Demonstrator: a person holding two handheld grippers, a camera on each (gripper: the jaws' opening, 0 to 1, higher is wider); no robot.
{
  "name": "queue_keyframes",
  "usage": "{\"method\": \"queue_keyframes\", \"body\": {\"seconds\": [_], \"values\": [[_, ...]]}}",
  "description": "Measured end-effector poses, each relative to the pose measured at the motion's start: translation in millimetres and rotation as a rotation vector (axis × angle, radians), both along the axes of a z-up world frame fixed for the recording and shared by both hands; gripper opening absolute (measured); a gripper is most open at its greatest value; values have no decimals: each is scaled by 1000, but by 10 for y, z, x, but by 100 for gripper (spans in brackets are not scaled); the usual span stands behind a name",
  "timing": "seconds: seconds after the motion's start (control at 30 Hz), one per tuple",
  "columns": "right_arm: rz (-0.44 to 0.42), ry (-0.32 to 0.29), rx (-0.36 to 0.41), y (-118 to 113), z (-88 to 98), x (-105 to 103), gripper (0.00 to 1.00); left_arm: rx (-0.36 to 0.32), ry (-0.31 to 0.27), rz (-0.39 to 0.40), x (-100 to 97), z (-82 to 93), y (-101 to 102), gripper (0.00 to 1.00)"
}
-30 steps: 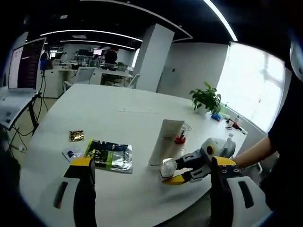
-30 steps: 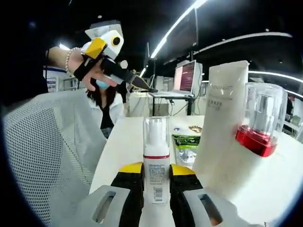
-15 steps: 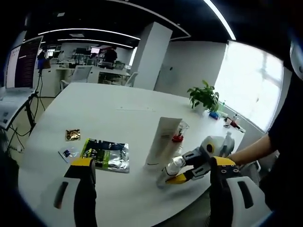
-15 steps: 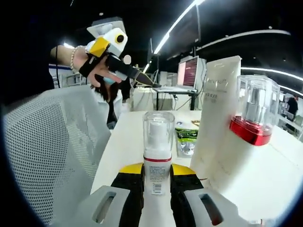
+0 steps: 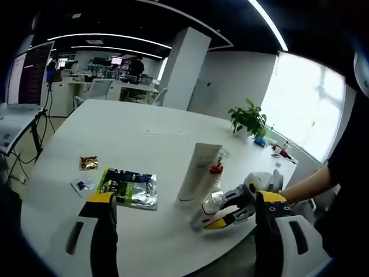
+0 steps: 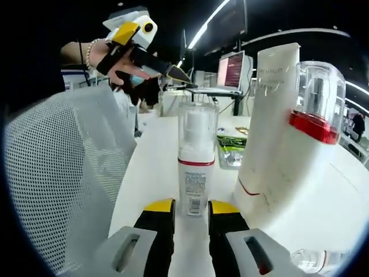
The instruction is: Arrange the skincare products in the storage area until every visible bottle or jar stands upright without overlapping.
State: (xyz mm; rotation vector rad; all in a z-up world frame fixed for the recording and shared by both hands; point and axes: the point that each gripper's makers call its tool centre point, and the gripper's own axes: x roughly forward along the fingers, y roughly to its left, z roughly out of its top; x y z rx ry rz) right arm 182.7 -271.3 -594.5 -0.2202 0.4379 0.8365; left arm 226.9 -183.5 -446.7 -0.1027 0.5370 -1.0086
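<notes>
A small pump bottle (image 6: 196, 158) with a clear cap is seen upright on the white bench (image 6: 149, 173), just ahead of the right gripper (image 6: 191, 214), whose fingers (image 6: 160, 209) are held apart on either side of its base without clamping it. Just right of it, a tall white tube (image 6: 275, 144) and a red-collared clear bottle (image 6: 316, 104) are stood. The left gripper (image 5: 187, 205) is held above the bench, fingers (image 5: 100, 198) wide apart; a green sachet (image 5: 129, 187) is seen ahead of them.
</notes>
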Motion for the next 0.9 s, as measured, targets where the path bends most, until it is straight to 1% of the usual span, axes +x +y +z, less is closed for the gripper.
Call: {"method": "queue_keyframes", "body": {"seconds": [0.13, 0.33, 0.5, 0.9], "values": [[-8, 5, -7, -32, -37, 48, 10, 2, 8, 2, 9, -29, 28, 93], [-5, 4, -19, -88, -40, 123, 10, 1, 16, 9, 25, -52, 56, 93], [-9, -3, -36, -157, -58, 204, 10, -5, 27, 10, 24, -69, 36, 92], [-27, -3, -49, -189, -72, 271, 10, -2, 33, 6, 33, -84, 23, 92]]}}
